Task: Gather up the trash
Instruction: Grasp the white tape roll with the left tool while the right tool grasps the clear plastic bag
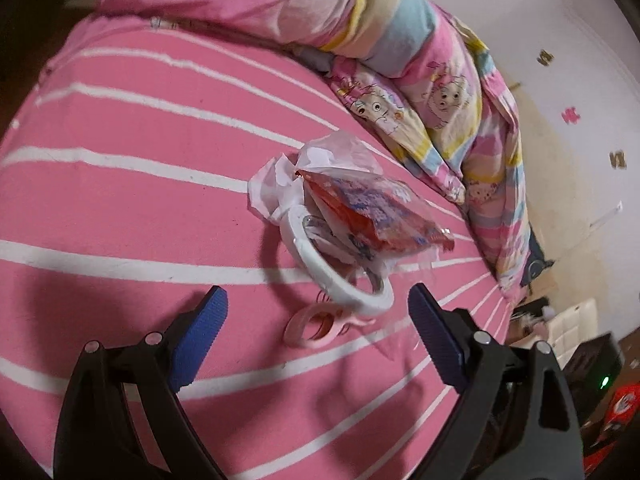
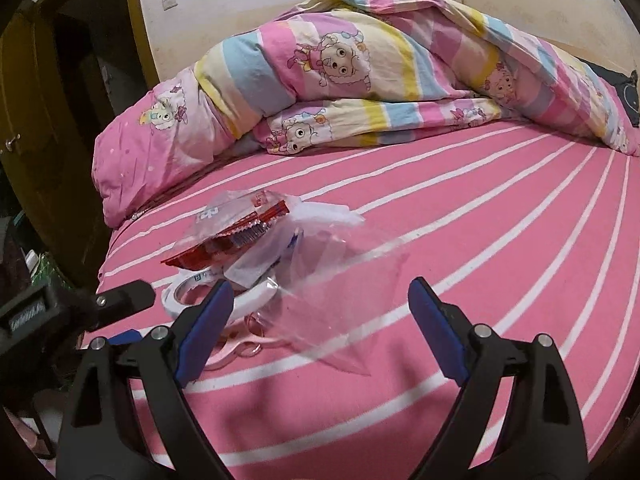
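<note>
A small pile of trash lies on the pink striped bed sheet (image 1: 120, 200). It holds a red snack wrapper (image 1: 372, 216), crumpled white paper (image 1: 276, 188), a white tape roll (image 1: 340, 284), a small pink tape ring (image 1: 308, 326) and a clear plastic bag (image 2: 340, 300). My left gripper (image 1: 316, 320) is open, just short of the tape roll and above the pink ring. My right gripper (image 2: 320, 308) is open, with the clear bag lying between its fingers. The wrapper (image 2: 228, 240) and tape roll (image 2: 216, 292) also show in the right wrist view, where the left gripper's finger (image 2: 120, 298) sits at the left.
A rolled cartoon-print quilt (image 2: 360, 80) lies along the back of the bed (image 2: 480, 240) against the wall. A wooden door frame (image 2: 48, 120) stands to the left. Boxes and clutter (image 1: 580, 340) sit on the floor past the bed's edge.
</note>
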`<state>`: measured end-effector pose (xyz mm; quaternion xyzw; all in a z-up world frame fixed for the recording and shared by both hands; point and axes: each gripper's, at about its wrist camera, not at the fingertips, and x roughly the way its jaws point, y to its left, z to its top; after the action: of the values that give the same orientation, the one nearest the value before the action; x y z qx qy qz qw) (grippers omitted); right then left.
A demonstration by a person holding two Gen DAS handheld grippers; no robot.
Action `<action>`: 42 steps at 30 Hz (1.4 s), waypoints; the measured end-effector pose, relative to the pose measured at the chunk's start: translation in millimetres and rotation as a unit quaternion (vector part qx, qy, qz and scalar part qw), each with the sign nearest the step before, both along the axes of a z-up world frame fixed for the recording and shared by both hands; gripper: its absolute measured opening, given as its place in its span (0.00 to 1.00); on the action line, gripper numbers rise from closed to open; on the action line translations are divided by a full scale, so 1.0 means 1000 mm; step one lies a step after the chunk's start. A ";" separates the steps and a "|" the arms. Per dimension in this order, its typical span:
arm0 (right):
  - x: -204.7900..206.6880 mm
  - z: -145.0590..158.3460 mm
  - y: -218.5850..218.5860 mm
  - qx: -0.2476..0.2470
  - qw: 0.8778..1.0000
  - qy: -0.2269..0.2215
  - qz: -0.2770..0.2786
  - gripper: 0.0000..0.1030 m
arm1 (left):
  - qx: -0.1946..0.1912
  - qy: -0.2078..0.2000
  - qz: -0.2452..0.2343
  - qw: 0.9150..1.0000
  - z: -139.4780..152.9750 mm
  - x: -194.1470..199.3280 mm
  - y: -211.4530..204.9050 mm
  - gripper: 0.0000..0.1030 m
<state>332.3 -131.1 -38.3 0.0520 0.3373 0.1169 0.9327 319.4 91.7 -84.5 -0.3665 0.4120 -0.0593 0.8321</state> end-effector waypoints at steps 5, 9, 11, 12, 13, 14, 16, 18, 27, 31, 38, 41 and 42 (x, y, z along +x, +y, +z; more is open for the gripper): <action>0.017 -0.005 0.010 -0.026 1.000 0.011 -0.007 0.86 | -0.034 0.024 0.015 0.999 -0.012 0.016 0.001 0.78; 0.025 -0.012 0.009 -0.031 0.999 0.027 -0.017 0.86 | -0.055 0.047 0.009 0.997 -0.025 0.023 -0.005 0.68; 0.026 -0.014 0.006 -0.031 0.999 0.030 -0.016 0.86 | -0.056 0.047 0.006 0.997 -0.025 0.025 -0.008 0.67; 0.028 -0.017 0.004 -0.033 0.999 0.035 -0.017 0.86 | -0.061 0.047 0.006 0.997 -0.026 0.026 -0.008 0.66; 0.028 -0.018 0.004 -0.034 0.999 0.038 -0.017 0.86 | -0.068 0.048 0.006 0.997 -0.027 0.027 -0.008 0.65; 0.029 -0.020 0.003 -0.034 0.998 0.042 -0.016 0.86 | -0.074 0.050 0.007 0.996 -0.029 0.028 -0.008 0.65; 0.030 -0.023 0.002 -0.041 0.998 0.051 -0.016 0.86 | -0.079 0.052 0.011 0.995 -0.031 0.028 -0.007 0.63; 0.030 -0.026 0.002 -0.048 0.997 0.058 -0.017 0.86 | -0.083 0.052 0.012 0.995 -0.032 0.028 -0.005 0.61; 0.033 -0.036 -0.002 -0.042 0.995 0.086 -0.026 0.78 | -0.110 0.065 0.013 0.992 -0.039 0.028 0.000 0.33; 0.034 -0.037 -0.005 -0.034 0.996 0.084 -0.025 0.72 | -0.121 0.063 -0.003 0.991 -0.041 0.028 -0.005 0.23; 0.035 -0.034 -0.007 -0.029 0.996 0.079 -0.019 0.59 | -0.117 0.054 -0.005 0.992 -0.037 0.026 -0.004 0.15; 0.034 -0.031 -0.008 -0.028 0.997 0.073 -0.019 0.53 | -0.117 0.050 -0.004 0.992 -0.034 0.024 -0.001 0.14; 0.034 -0.030 -0.008 -0.025 0.997 0.073 -0.018 0.50 | -0.115 0.048 -0.004 0.992 -0.033 0.023 0.000 0.13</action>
<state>366.3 -139.4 -68.7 0.0427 0.4061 0.0872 0.9087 342.3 91.4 -117.6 -0.4606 0.4433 -0.0919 0.7635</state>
